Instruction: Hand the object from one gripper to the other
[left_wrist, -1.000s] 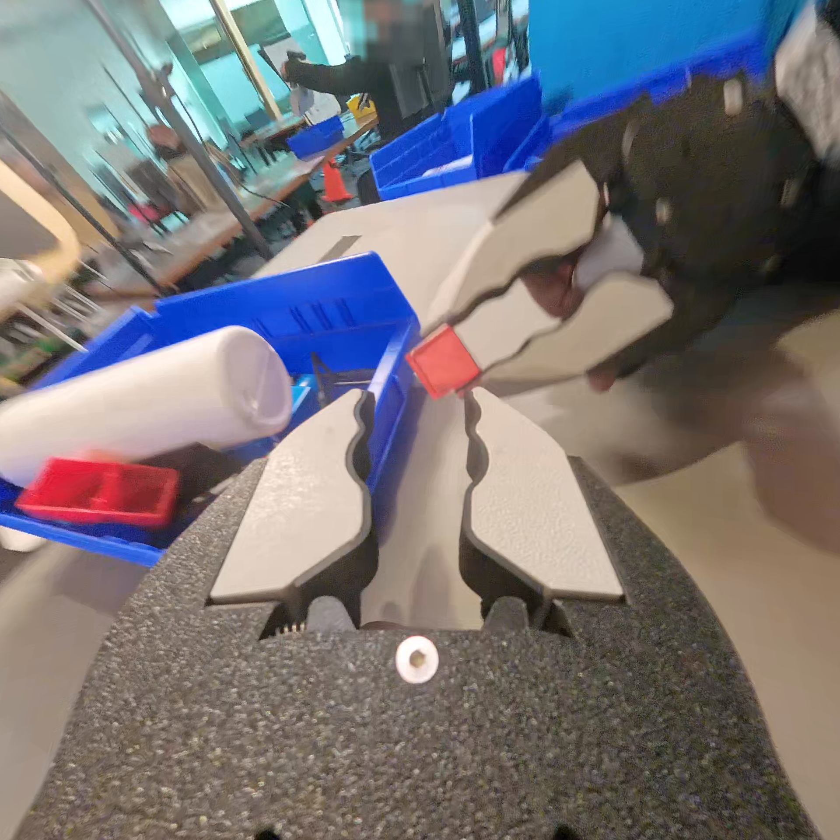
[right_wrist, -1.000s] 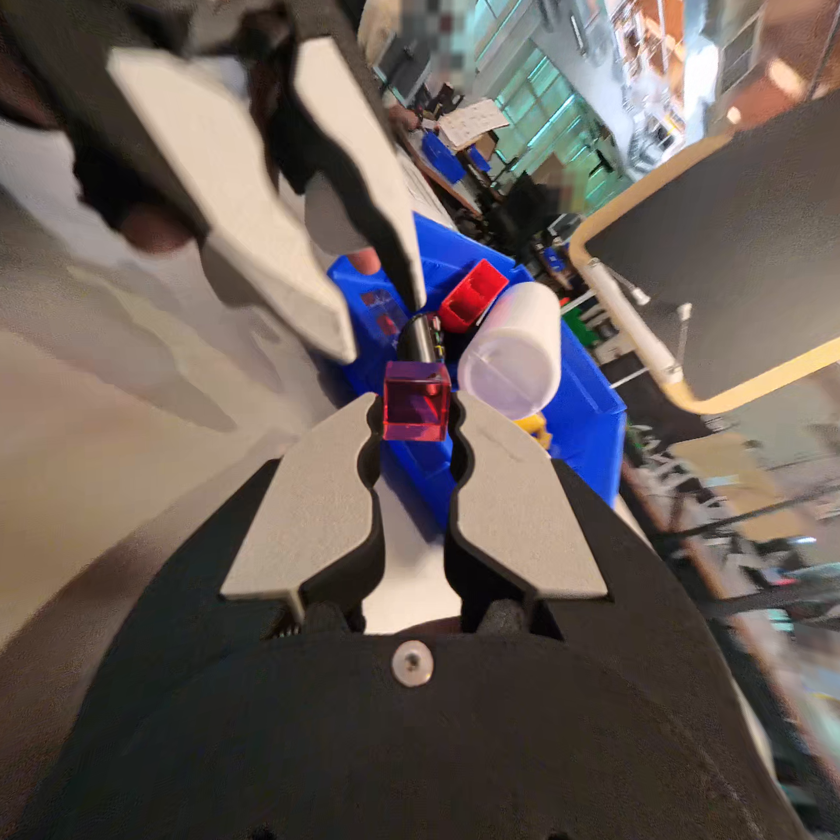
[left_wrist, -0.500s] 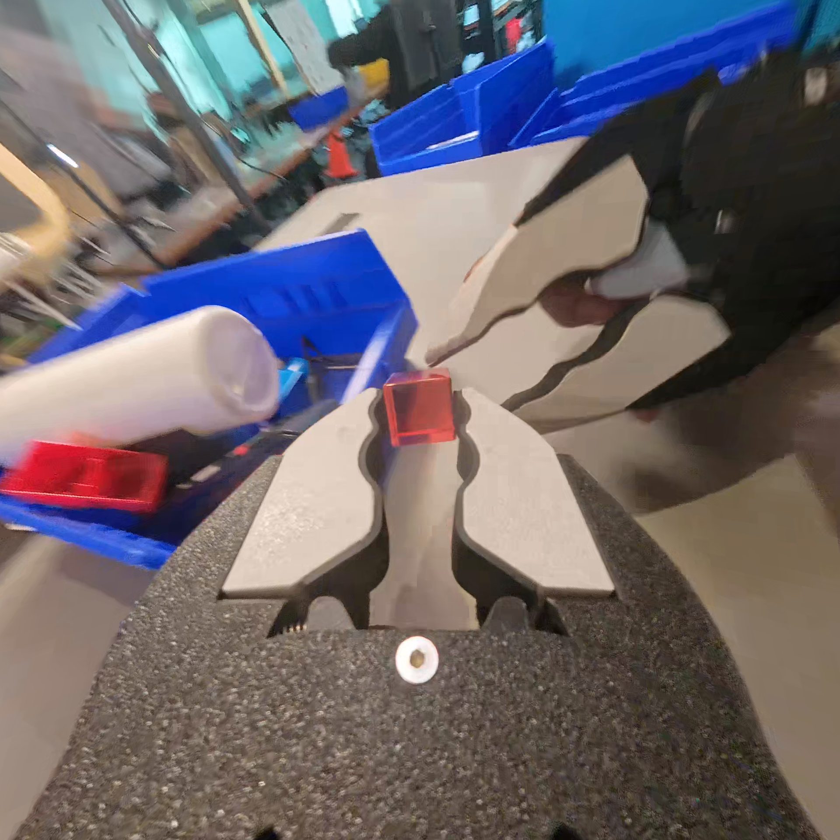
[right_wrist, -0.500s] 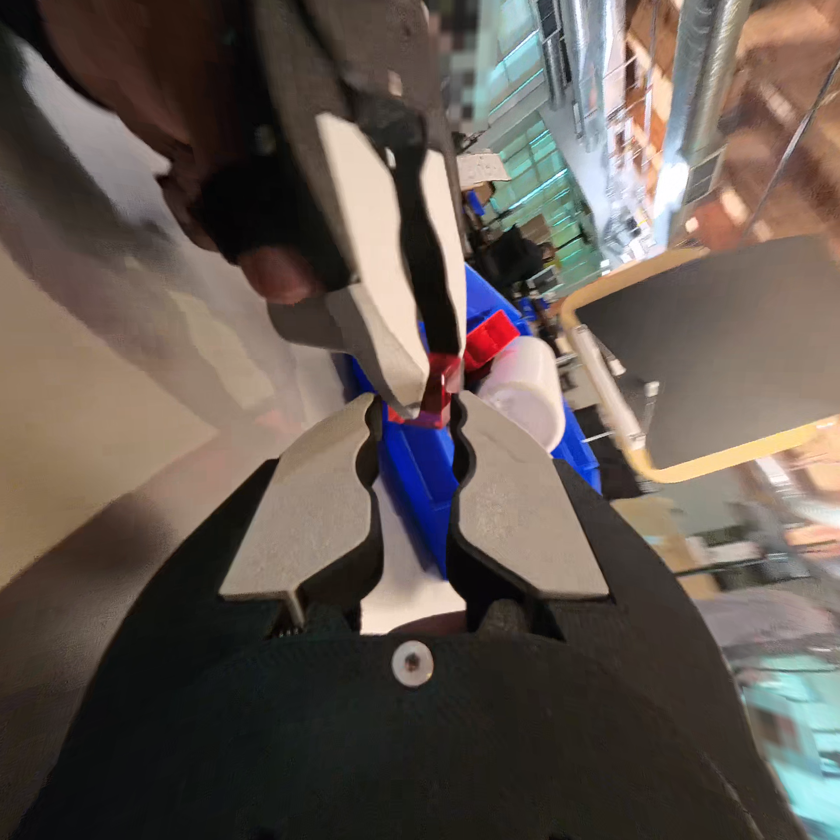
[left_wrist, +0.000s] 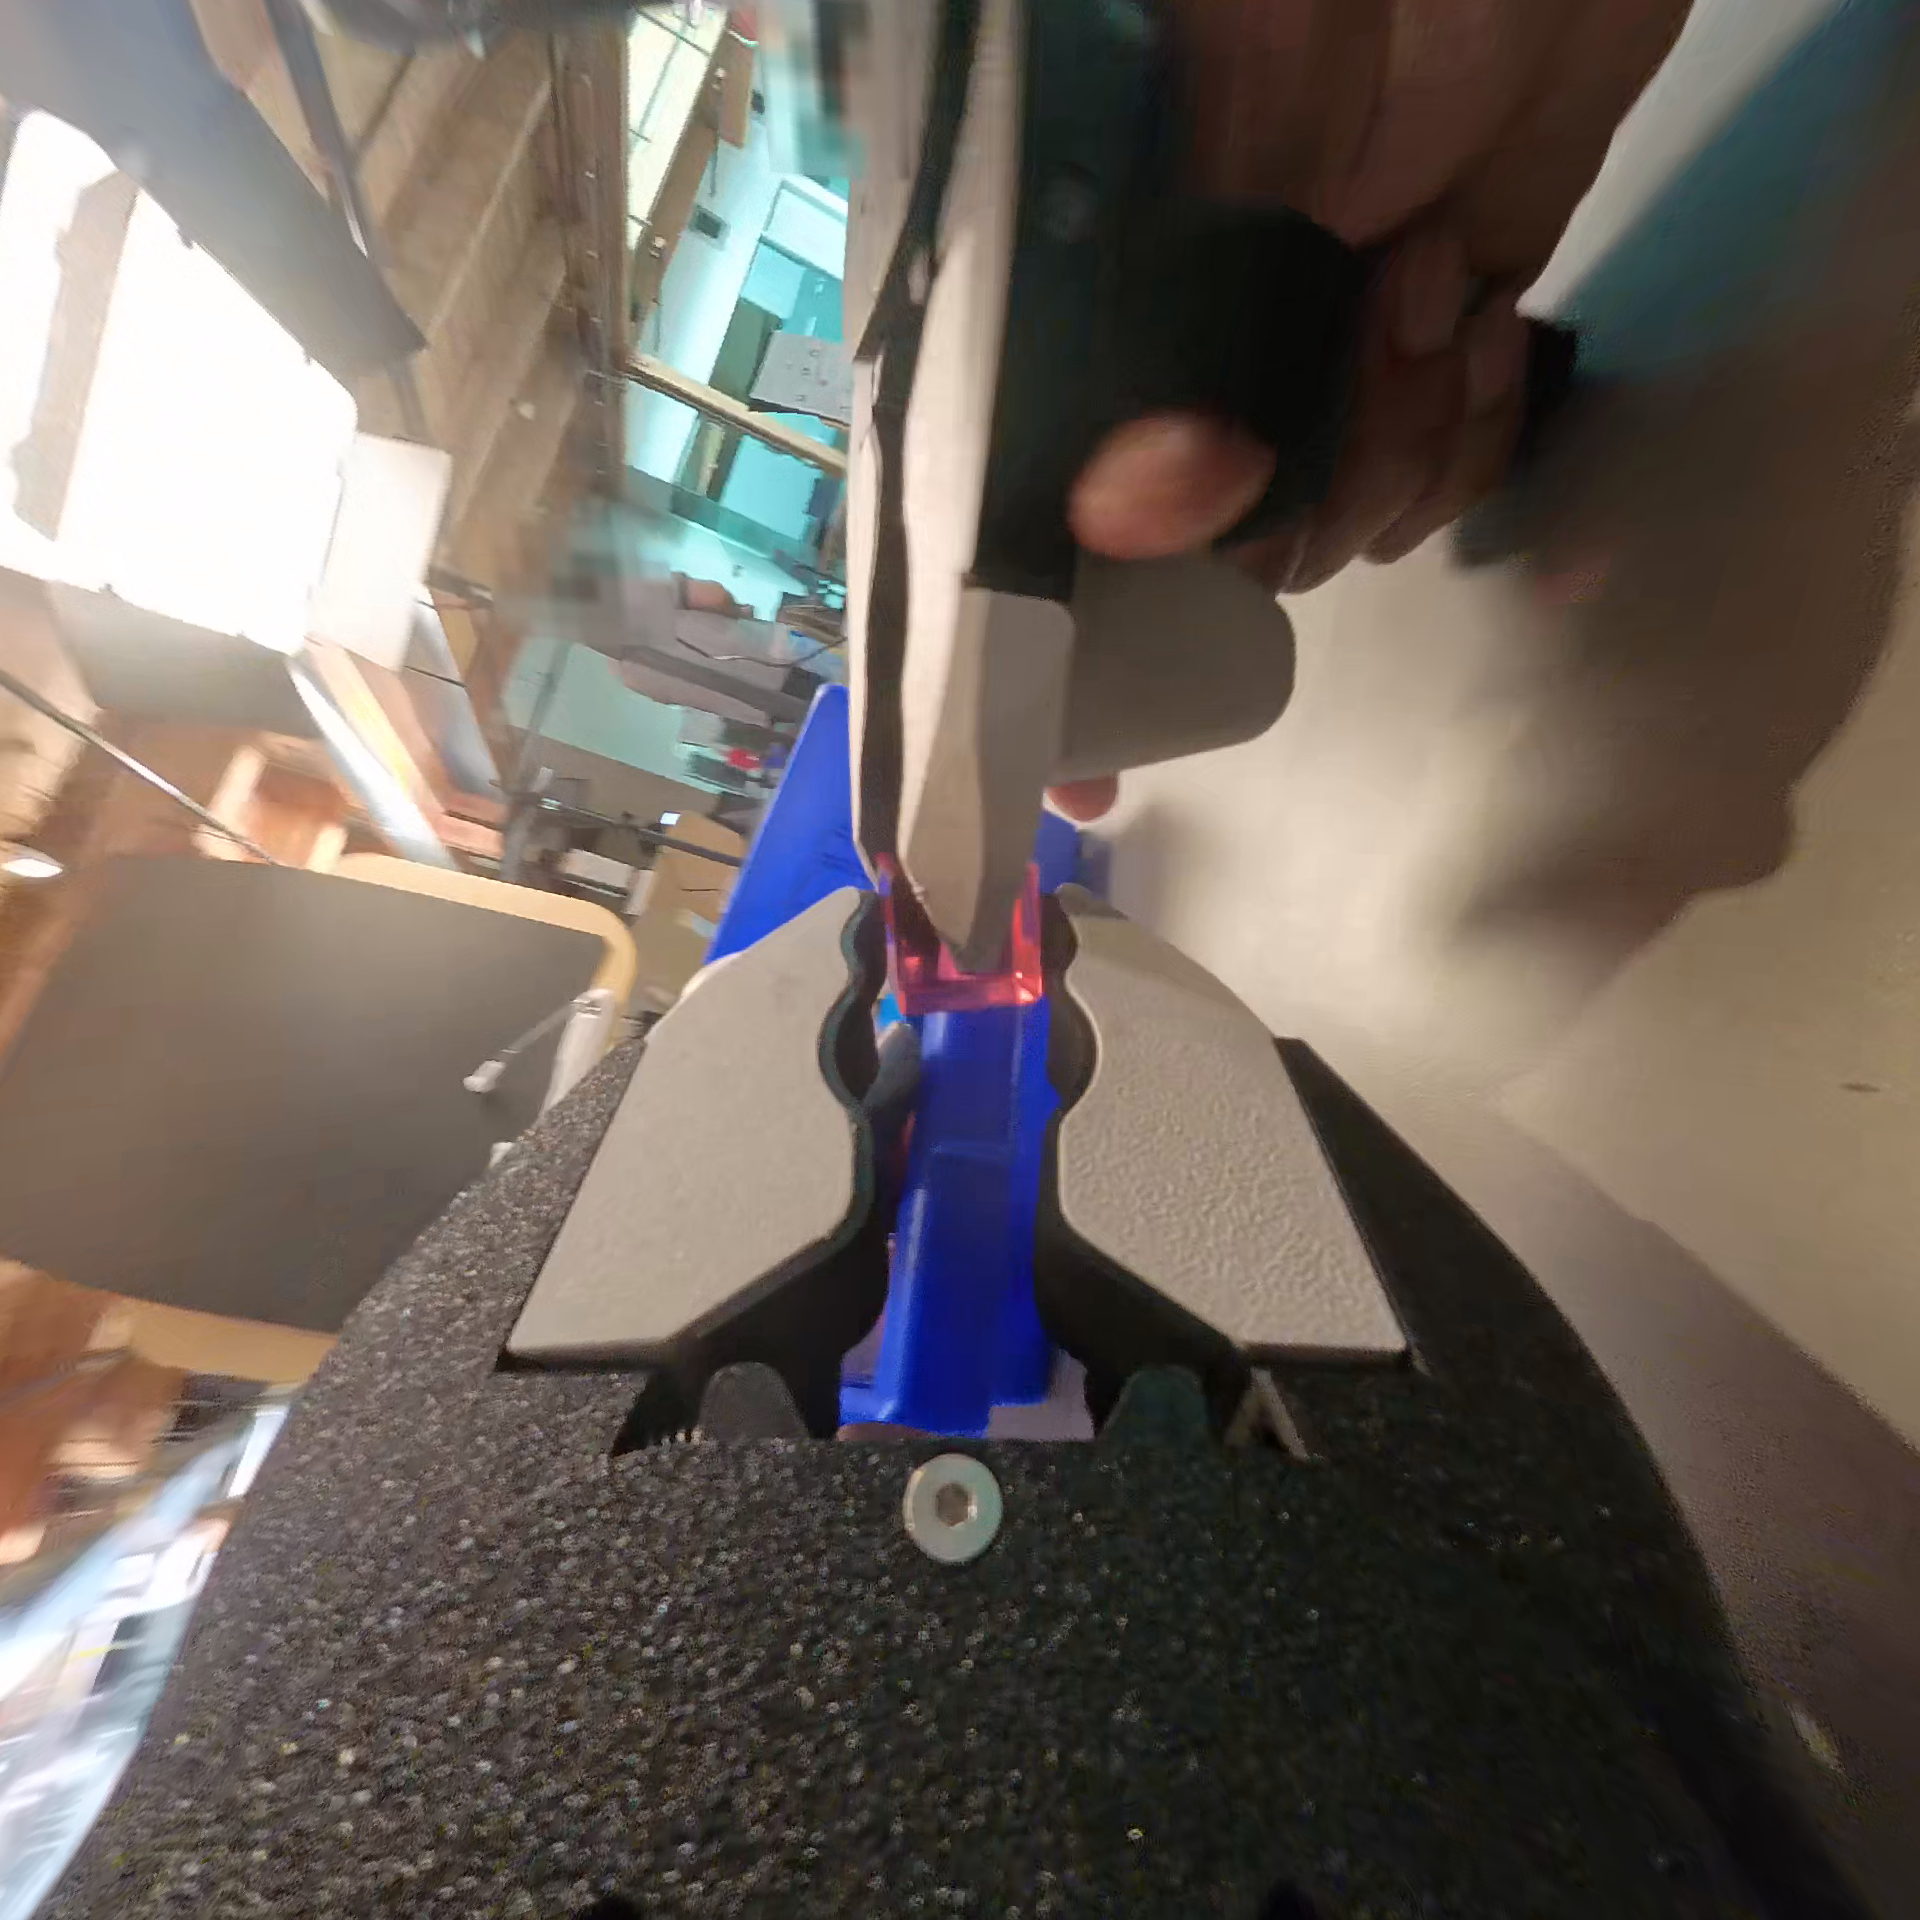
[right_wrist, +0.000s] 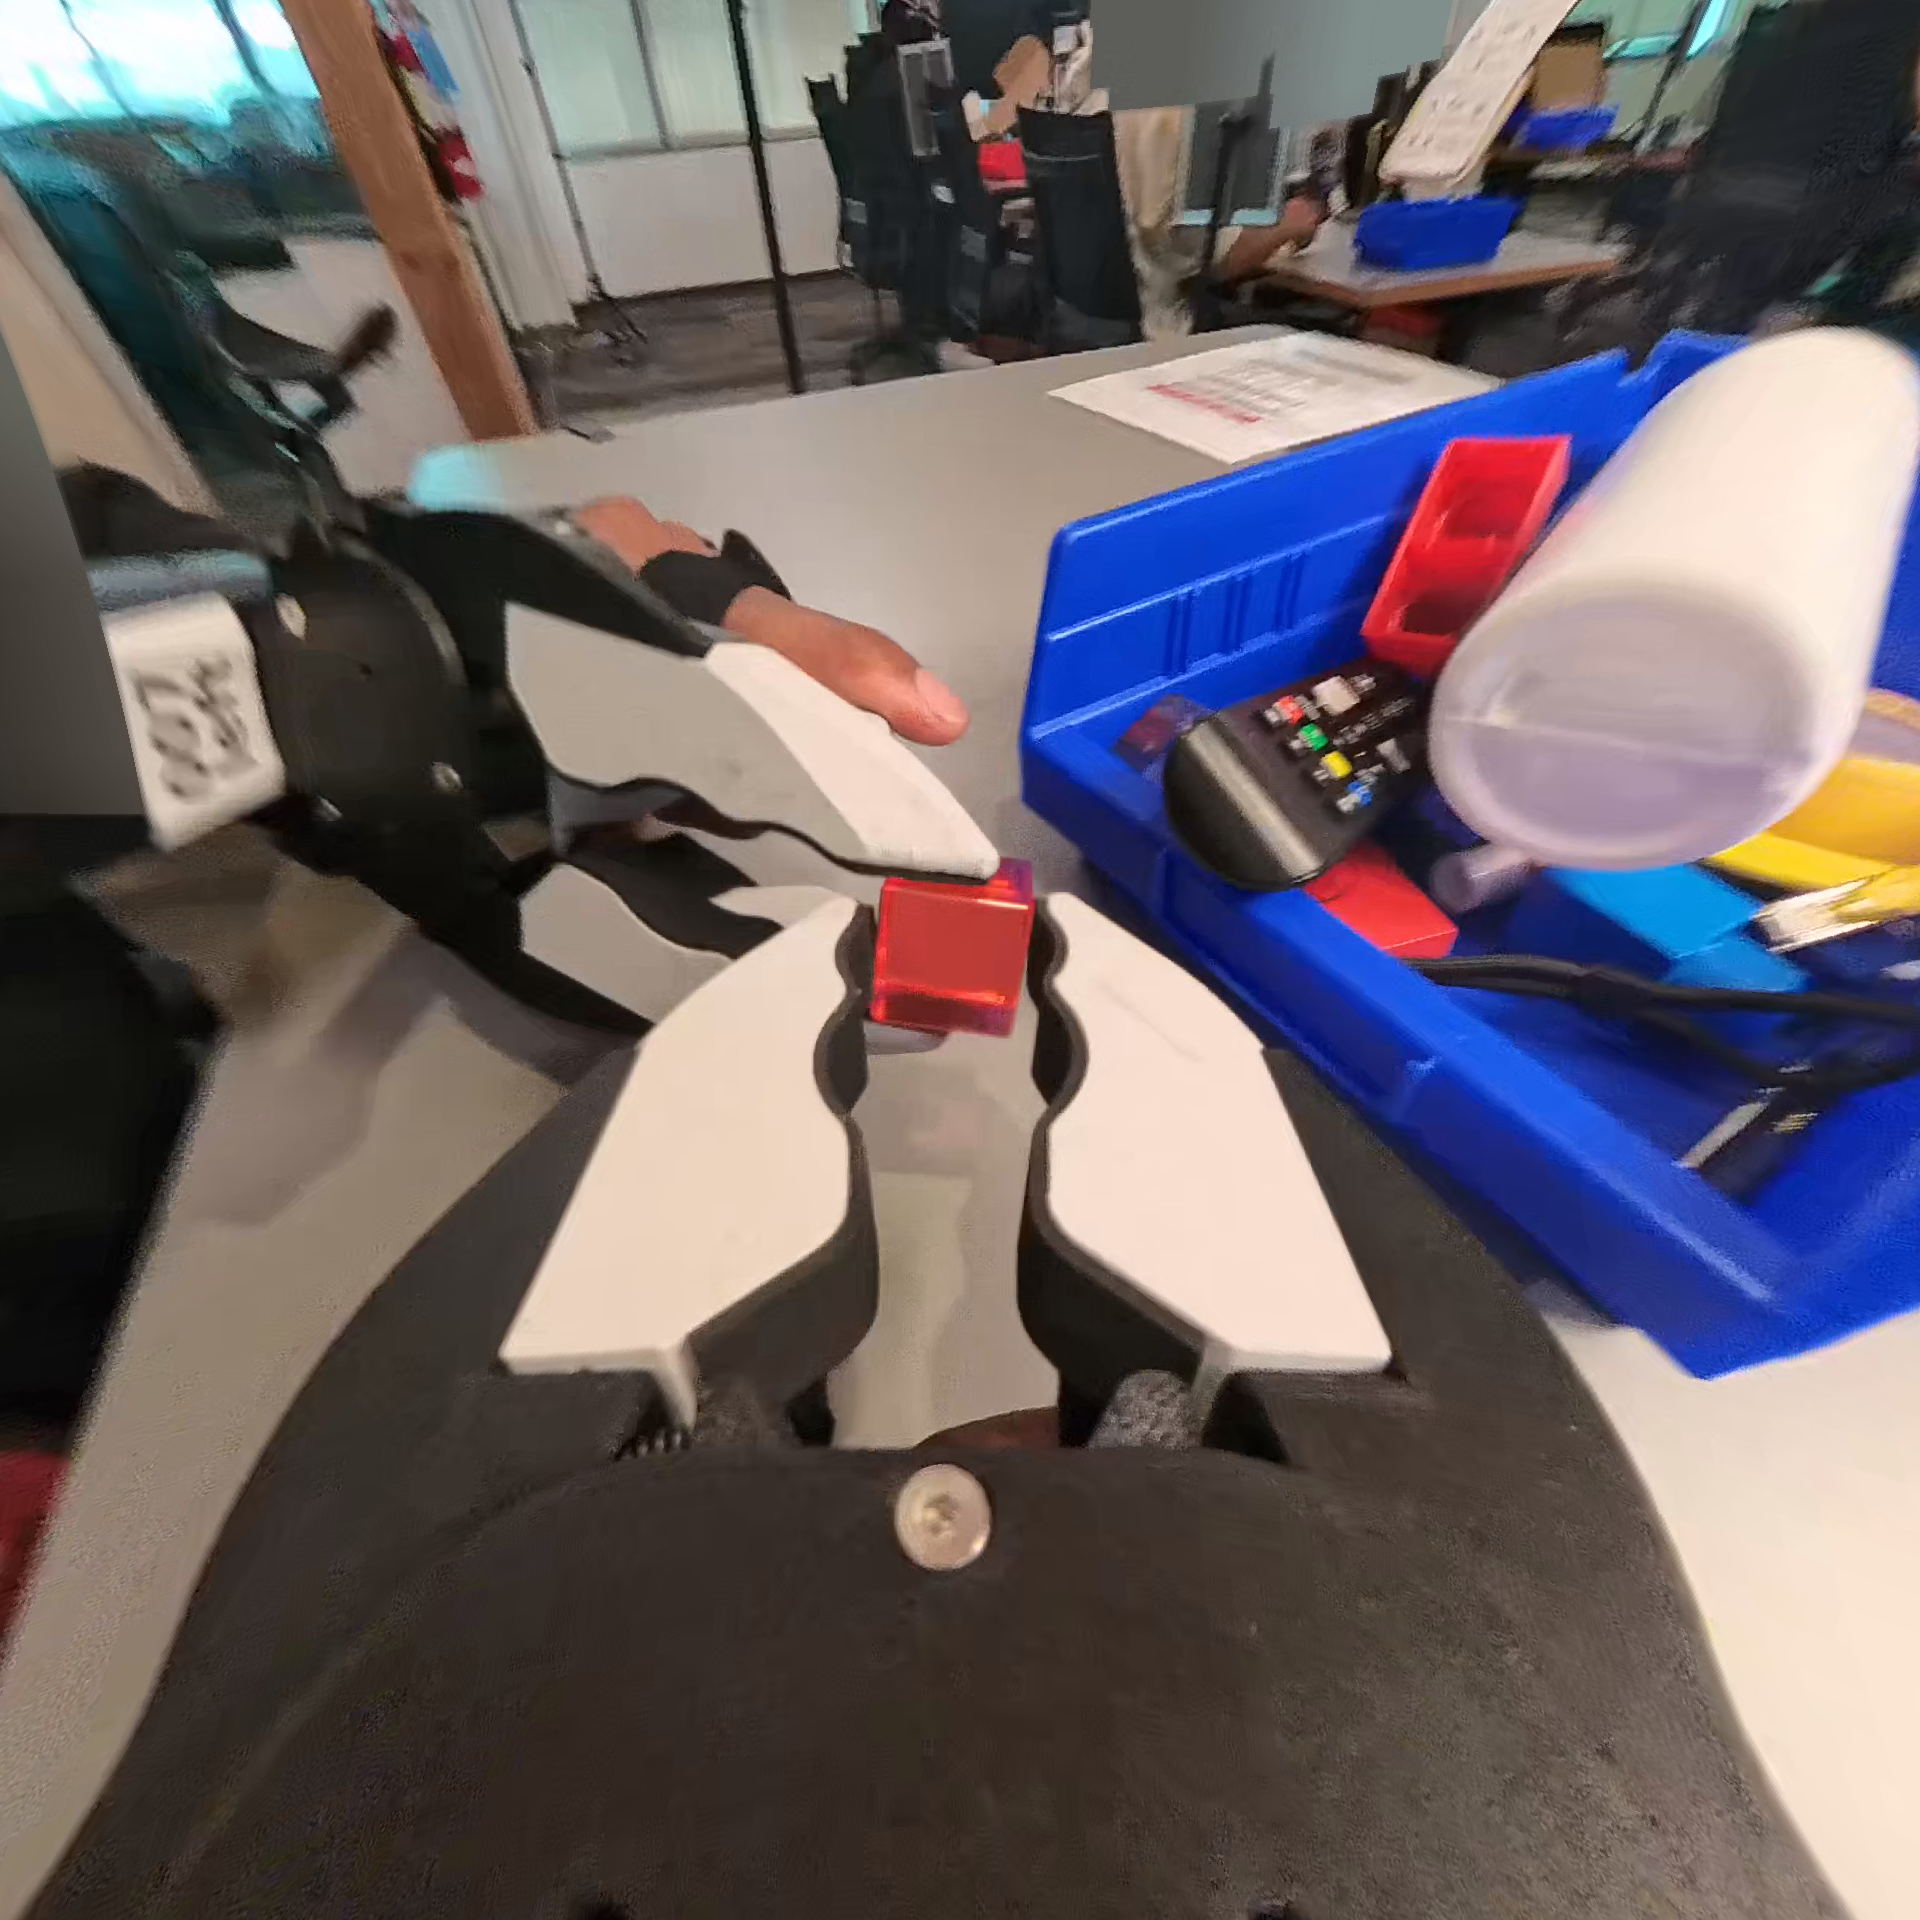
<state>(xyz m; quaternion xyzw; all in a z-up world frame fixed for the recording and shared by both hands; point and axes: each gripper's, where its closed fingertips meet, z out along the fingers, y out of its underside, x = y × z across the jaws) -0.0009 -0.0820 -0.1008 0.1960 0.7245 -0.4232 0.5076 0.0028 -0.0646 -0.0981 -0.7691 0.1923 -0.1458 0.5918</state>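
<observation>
A small translucent red cube (right_wrist: 945, 961) sits between the fingertips of my right gripper (right_wrist: 951, 935), which is shut on its two sides. My left gripper (right_wrist: 945, 951) comes in from the left, with one finger on top of the cube and one under it. In the left wrist view the cube (left_wrist: 997, 982) is pinched between my left gripper's (left_wrist: 961, 935) tips. There the right gripper (left_wrist: 920, 904) comes down from above and its front finger covers part of the cube. Both grippers hold the cube in the air above the table (right_wrist: 935, 468).
A blue bin (right_wrist: 1195, 582) stands just right of the cube. It holds a white cylinder (right_wrist: 1662, 623), a small red box (right_wrist: 1475, 540), a black remote (right_wrist: 1288, 769) and cables. A paper sheet (right_wrist: 1268, 395) lies behind it. Chairs and desks stand farther back.
One second ago only the right gripper held the cube and the left was open. The left then closed on it. Both views have swung round, and now both grippers grip the cube.
</observation>
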